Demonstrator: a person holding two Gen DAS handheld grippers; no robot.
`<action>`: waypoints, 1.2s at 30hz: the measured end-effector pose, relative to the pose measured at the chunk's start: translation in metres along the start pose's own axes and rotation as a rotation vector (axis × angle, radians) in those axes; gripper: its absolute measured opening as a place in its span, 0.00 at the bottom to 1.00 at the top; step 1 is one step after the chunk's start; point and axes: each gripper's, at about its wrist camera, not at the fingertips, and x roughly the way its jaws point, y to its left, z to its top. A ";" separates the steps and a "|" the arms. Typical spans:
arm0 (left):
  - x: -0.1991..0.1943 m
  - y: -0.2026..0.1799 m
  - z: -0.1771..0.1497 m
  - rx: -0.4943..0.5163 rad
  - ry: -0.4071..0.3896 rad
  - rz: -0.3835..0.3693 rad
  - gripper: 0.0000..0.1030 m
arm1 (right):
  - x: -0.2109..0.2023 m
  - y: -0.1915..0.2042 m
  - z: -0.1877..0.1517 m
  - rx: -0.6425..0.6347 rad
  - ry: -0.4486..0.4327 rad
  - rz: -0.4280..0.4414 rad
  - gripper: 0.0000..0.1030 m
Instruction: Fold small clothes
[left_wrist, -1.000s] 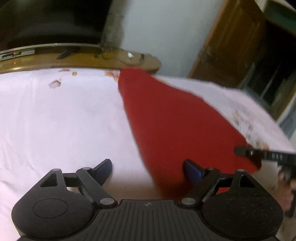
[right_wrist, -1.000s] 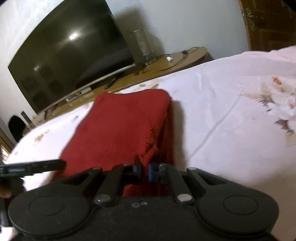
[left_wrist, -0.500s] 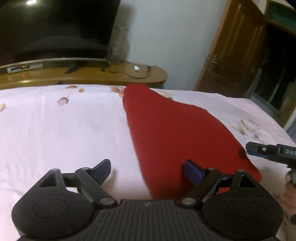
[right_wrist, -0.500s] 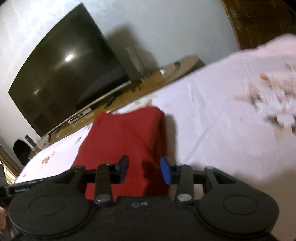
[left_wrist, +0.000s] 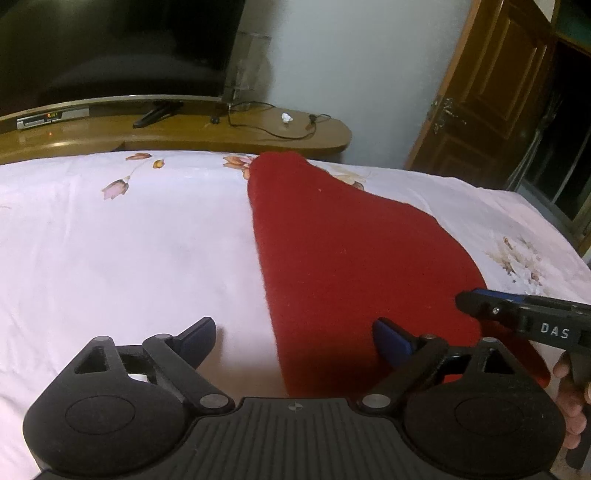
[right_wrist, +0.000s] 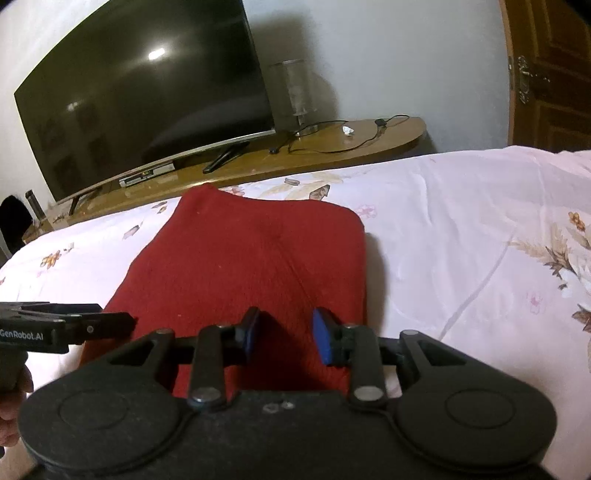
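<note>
A red knitted garment (left_wrist: 351, 258) lies folded flat on the pale floral bedsheet (left_wrist: 129, 258). My left gripper (left_wrist: 293, 328) hovers over the garment's near left edge, its jaws wide and still opening, with nothing pressed between them. In the right wrist view the same red garment (right_wrist: 251, 266) stretches away from my right gripper (right_wrist: 286, 321). That gripper hangs above the garment's near edge with a gap between its blue pads (right_wrist: 321, 334); the jaws are closing slightly and grip nothing. Each gripper's tip shows at the side of the other's view.
The bedsheet (right_wrist: 461, 240) spreads wide on both sides of the garment. Beyond the bed stand a wooden TV bench (left_wrist: 221, 129) with cables, a large dark television (right_wrist: 147, 92) and a glass vase (right_wrist: 295, 92). A wooden door (left_wrist: 498, 92) is at the right.
My right gripper was shut on the garment's near edge; it has let go, opened and drawn back. The left gripper has pulled back a little. The garment now lies still.
</note>
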 end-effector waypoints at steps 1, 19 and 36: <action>-0.001 -0.001 0.003 0.006 -0.008 0.003 0.89 | -0.003 0.001 0.001 -0.005 -0.015 0.000 0.31; 0.023 0.012 0.019 -0.011 0.032 -0.103 0.93 | 0.007 -0.014 0.023 0.004 -0.081 -0.010 0.68; 0.048 0.046 0.007 -0.176 0.187 -0.380 0.83 | 0.022 -0.116 -0.010 0.470 0.181 0.360 0.74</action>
